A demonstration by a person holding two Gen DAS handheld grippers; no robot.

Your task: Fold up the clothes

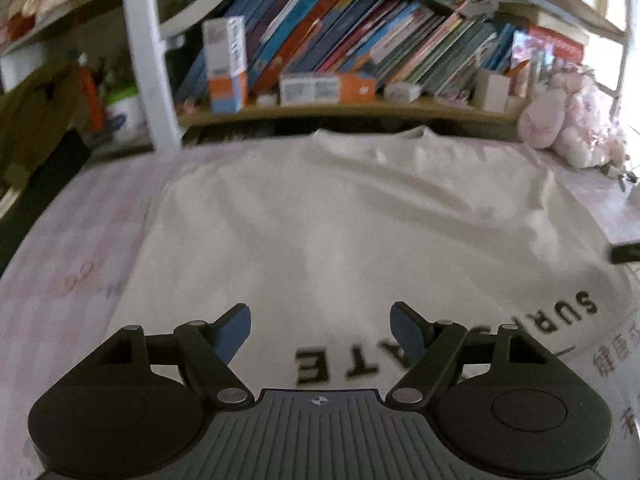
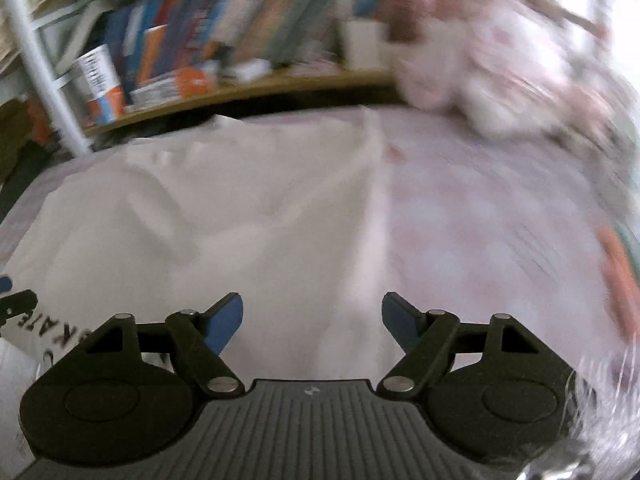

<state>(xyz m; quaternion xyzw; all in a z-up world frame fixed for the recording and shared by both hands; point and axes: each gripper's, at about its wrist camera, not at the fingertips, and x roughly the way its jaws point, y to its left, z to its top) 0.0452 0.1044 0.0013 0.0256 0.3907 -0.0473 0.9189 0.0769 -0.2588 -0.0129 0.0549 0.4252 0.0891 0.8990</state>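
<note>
A white T-shirt (image 1: 340,220) with black lettering lies spread flat on a pale pink checked bedsheet (image 1: 88,248), its collar at the far side. My left gripper (image 1: 320,324) is open and empty, hovering over the shirt's near, lettered part. My right gripper (image 2: 312,316) is open and empty over the shirt's right edge (image 2: 372,208); this view is blurred. The shirt (image 2: 200,220) fills the left half of the right wrist view. The tip of the left gripper (image 2: 12,300) shows at its left border, and a dark piece of the right gripper (image 1: 626,254) shows at the left wrist view's right border.
A wooden shelf of leaning books and boxes (image 1: 340,56) runs along the far side of the bed. A white post (image 1: 148,64) stands at the far left. Pink plush toys (image 1: 568,124) sit at the far right. Crinkled clear plastic (image 2: 600,400) lies at my right.
</note>
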